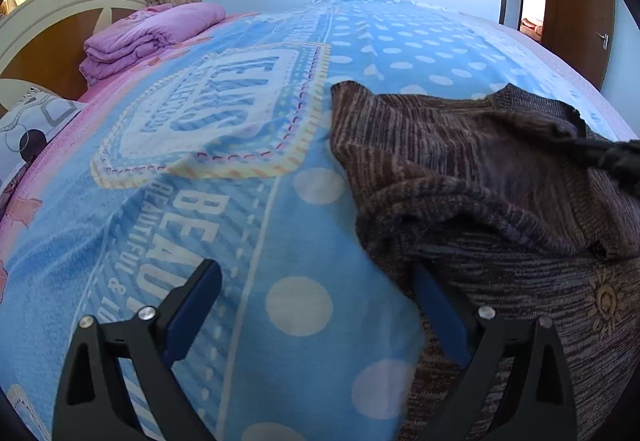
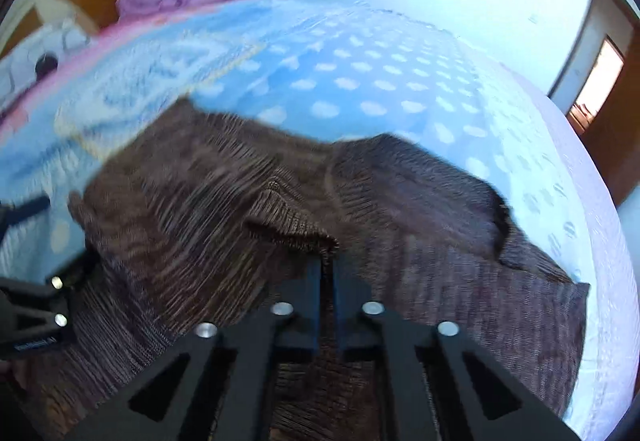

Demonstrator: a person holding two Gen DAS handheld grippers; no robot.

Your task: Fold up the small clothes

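Note:
A brown striped knit sweater (image 1: 500,177) lies crumpled on the blue dotted blanket (image 1: 248,225), with a sun-shaped emblem (image 1: 606,301) on its near part. My left gripper (image 1: 320,275) is open wide at the sweater's left edge; its right finger (image 1: 436,305) touches the fabric, and only blanket lies between the jaws. In the right wrist view the sweater (image 2: 200,209) fills the middle. My right gripper (image 2: 328,269) is shut on a ribbed edge (image 2: 288,231) of it, lifted into a fold. The right gripper (image 1: 616,161) also shows dark and blurred at the left wrist view's right edge.
A folded pink quilt (image 1: 152,37) lies by the white and wood headboard (image 1: 60,17), with a patterned pillow (image 1: 32,129) beside it. Behind the bed are a pale wall, curtains and a brown door (image 1: 580,1). Blanket stretches left of and beyond the sweater.

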